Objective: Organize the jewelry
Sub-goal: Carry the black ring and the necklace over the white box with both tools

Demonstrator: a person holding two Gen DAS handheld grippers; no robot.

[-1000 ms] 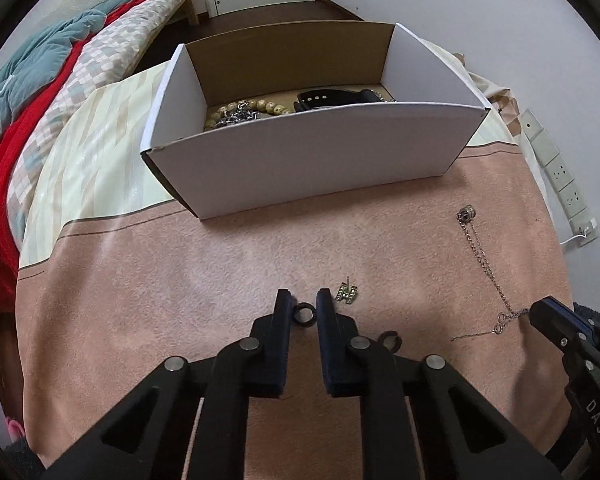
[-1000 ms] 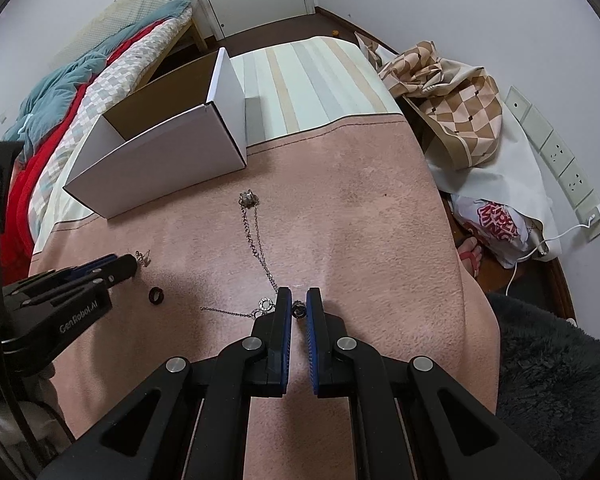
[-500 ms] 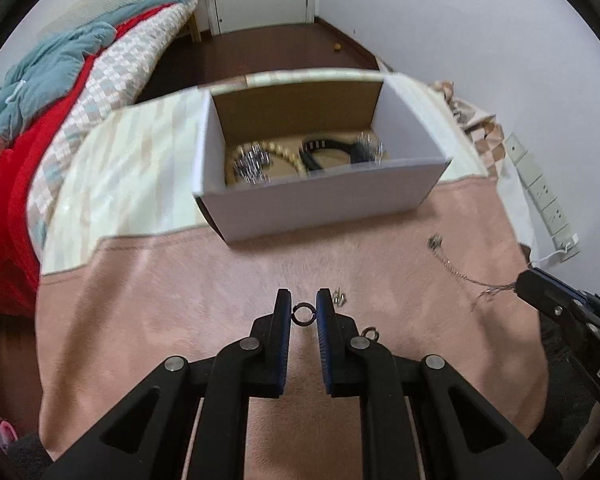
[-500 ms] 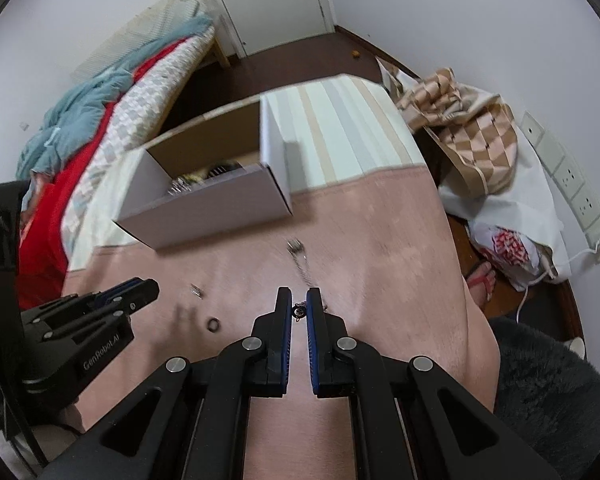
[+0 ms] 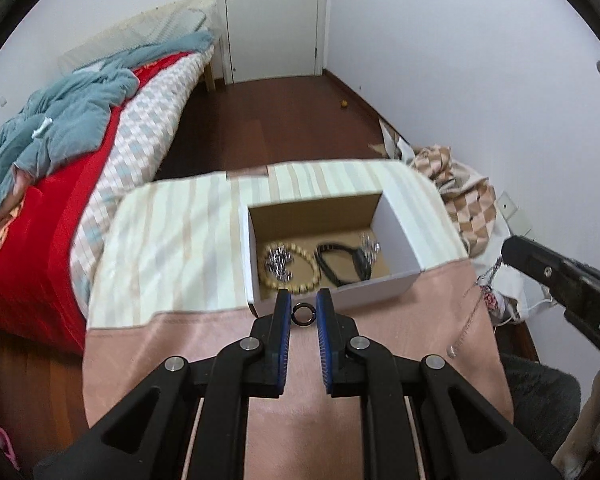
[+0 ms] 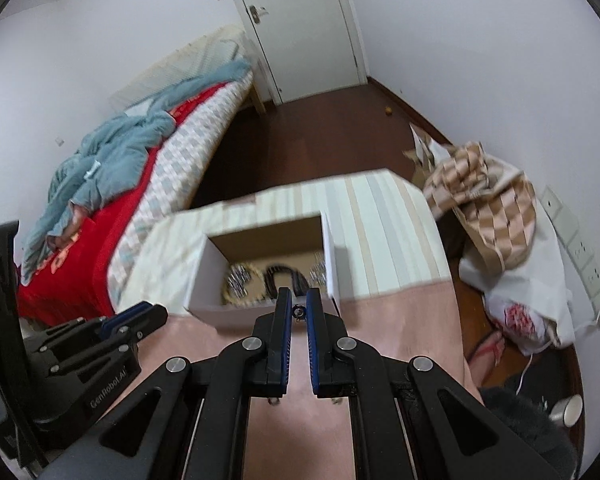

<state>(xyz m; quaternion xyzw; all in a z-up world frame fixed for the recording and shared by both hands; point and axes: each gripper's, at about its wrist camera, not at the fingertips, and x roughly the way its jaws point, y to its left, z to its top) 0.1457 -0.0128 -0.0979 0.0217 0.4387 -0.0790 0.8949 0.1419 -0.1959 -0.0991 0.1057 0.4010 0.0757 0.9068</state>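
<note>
My left gripper (image 5: 303, 300) is shut on a small dark ring (image 5: 303, 323), held in the air just in front of the white cardboard box (image 5: 396, 224). Inside the box lie a beaded bracelet (image 5: 308, 258), a black strap (image 5: 332, 264) and sparkly pieces. My right gripper (image 6: 299, 298) is shut on one end of a thin chain necklace (image 6: 299, 311). In the left wrist view the right gripper (image 5: 560, 276) is at the right, and the chain (image 5: 474, 312) dangles from it over the pink cloth. In the right wrist view the left gripper (image 6: 140, 316) is at the left, before the box (image 6: 204, 264).
The table wears a pink cloth (image 5: 180, 344) in front and a striped cloth (image 5: 172, 248) behind. A bed (image 5: 40, 200) with a red cover and a blue blanket stands at the left. Checkered fabric and bags (image 6: 496, 208) are heaped at the right by the wall sockets (image 6: 580, 256).
Both grippers have risen off the pink cloth, the left with the ring and the right with the chain, which now hangs free. Both views now look down into the box from higher up.
</note>
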